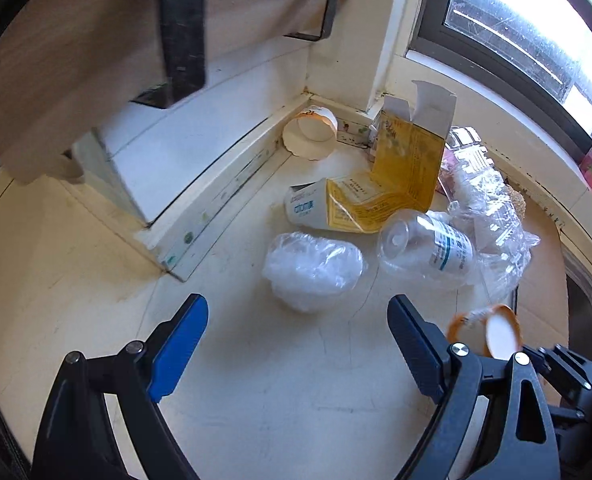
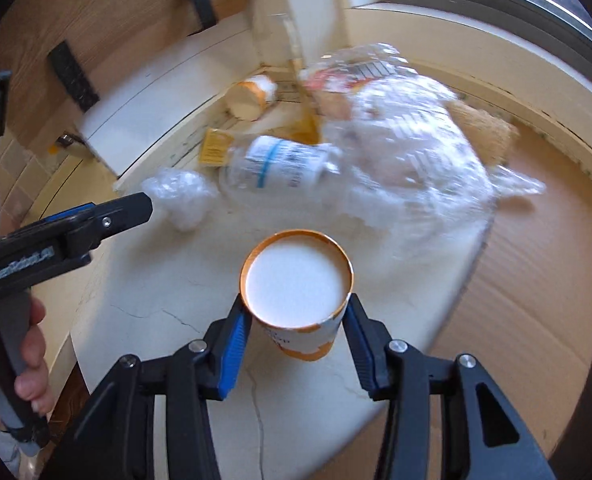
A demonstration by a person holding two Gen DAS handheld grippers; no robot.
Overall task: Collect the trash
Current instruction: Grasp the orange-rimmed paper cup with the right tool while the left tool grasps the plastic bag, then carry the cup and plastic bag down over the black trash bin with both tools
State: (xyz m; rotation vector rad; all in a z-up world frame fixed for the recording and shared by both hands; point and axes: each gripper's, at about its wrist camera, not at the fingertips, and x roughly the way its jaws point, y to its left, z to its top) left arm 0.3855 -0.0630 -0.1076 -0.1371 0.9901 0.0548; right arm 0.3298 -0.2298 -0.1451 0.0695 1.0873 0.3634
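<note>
Trash litters a pale countertop (image 1: pixel 255 380) as two handheld grippers work above it. Between the right gripper (image 2: pixel 298 320) fingers sits an orange-and-white paper cup (image 2: pixel 298 280), open mouth toward the camera; both pads lie against its sides, the jaws roughly half open around it. The left gripper (image 1: pixel 298 320) hangs with jaws spread wide and nothing between them, just short of a crumpled clear plastic wrap (image 1: pixel 314 270). A clear plastic bottle (image 1: pixel 428 248) lies on its side just beyond it, touching a heap of transparent bags (image 1: pixel 492 216). A torn yellow carton (image 1: pixel 400 176) leans over a tipped white cup (image 1: pixel 306 208), and another paper cup (image 1: pixel 310 134) lies in the counter's far corner below the window (image 1: pixel 536 28). A hand (image 2: pixel 31 372) grips the left gripper's handle.
</note>
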